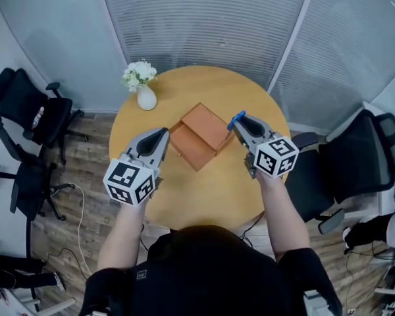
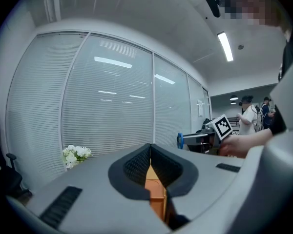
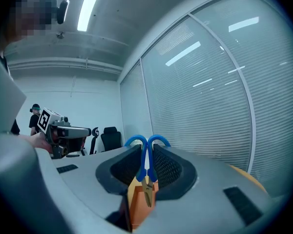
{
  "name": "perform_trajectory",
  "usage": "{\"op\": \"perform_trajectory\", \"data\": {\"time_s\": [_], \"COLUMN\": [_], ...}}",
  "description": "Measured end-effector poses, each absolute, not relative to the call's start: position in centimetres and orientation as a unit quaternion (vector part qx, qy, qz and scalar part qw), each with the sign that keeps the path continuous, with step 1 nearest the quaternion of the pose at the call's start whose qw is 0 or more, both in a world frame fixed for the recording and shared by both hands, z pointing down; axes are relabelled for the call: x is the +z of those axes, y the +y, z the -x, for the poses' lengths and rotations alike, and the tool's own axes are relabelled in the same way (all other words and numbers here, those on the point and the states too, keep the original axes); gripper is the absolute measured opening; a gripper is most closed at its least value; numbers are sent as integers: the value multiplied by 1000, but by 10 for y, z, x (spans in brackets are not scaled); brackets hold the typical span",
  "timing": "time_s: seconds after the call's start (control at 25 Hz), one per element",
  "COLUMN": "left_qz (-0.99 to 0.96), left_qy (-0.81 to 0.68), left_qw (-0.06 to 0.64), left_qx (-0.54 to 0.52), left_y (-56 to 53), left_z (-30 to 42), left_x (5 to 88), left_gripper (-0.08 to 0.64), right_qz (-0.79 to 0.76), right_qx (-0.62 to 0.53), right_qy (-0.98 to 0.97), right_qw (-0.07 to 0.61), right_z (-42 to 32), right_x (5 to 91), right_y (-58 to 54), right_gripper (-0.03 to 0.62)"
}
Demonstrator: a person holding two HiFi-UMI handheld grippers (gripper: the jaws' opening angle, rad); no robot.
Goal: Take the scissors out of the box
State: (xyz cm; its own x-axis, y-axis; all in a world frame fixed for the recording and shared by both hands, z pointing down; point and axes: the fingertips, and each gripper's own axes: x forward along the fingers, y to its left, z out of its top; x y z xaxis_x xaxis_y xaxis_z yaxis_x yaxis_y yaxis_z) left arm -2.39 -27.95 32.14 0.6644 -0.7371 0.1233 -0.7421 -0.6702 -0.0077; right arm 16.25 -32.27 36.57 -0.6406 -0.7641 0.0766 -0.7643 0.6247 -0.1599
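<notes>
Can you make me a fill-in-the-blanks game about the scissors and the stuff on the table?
1. The right gripper holds scissors with ____ handles.
2. The box sits on a table whose shape is ____.
3. The flowers in the vase are ____.
Missing words: blue; round; white.

The scissors (image 3: 146,165) have blue handles and brassy blades. The right tongs (image 1: 236,121) and left tongs (image 1: 163,134) are grey with black meshed pads (image 3: 170,167) and black-and-white marker cubes (image 1: 130,182). The box (image 1: 201,135) is terracotta orange and the bench (image 1: 204,196) honey wood. The flowers (image 1: 139,73) at ten o'clock are white.
</notes>
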Motion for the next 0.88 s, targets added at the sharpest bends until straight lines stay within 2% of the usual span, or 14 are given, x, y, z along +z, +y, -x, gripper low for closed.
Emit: {"op": "perform_trajectory", "data": {"time_s": [0.32, 0.88], "left_qz": [-918, -898], "left_qy": [-392, -439], "left_qw": [23, 4], "left_qx": [48, 40], "left_y": [-291, -298], "left_z": [41, 94], "left_x": [311, 300], "left_gripper": [15, 15], "right_qz": [-452, -482], "right_qx": [86, 19], "right_qy": [-885, -870], "right_qw": [-67, -100], "right_z": [-185, -211], "right_x": [323, 288], "right_y": [-304, -256], "right_gripper": [89, 89]}}
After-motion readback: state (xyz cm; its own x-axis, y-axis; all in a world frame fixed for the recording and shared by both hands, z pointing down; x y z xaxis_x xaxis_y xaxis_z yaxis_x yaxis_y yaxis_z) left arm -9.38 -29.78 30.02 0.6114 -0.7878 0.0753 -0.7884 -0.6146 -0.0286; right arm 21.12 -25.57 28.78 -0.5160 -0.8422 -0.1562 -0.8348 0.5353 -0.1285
